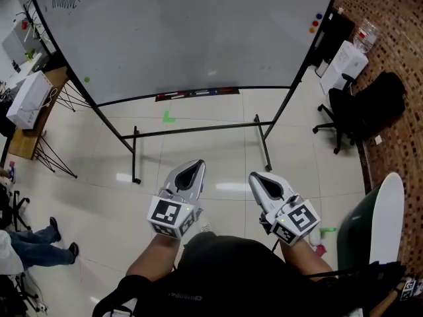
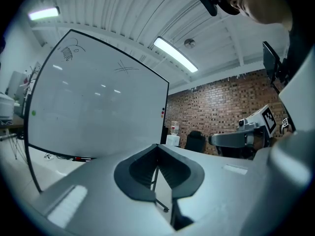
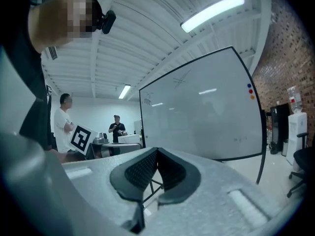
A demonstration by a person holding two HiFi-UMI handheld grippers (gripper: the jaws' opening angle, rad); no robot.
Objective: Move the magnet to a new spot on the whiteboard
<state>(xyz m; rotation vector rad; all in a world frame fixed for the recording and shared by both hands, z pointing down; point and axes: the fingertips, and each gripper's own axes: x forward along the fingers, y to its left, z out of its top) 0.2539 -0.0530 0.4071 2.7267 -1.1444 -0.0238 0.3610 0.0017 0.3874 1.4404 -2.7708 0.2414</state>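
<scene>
A big whiteboard (image 1: 192, 32) on a black rolling stand fills the far half of the head view. A small green magnet (image 1: 86, 79) sticks near its left edge, and three coloured magnets (image 1: 316, 22) sit at its right edge. My left gripper (image 1: 197, 164) and right gripper (image 1: 254, 177) are held low, close to my body and well short of the board. Both are shut with nothing between the jaws. The left gripper view shows the board (image 2: 98, 107), the green magnet (image 2: 33, 113) and the right-edge magnets (image 2: 163, 113). In the right gripper view those coloured magnets (image 3: 251, 91) appear high on the board's right side.
Marker tray (image 1: 197, 93) along the board's bottom edge. The stand's black legs (image 1: 135, 154) reach toward me over the tiled floor; a green mark (image 1: 169, 117) lies between them. A black office chair (image 1: 357, 107) and brick wall stand right, a desk with a white bag (image 1: 30, 98) left. A person's legs (image 1: 39, 246) show lower left.
</scene>
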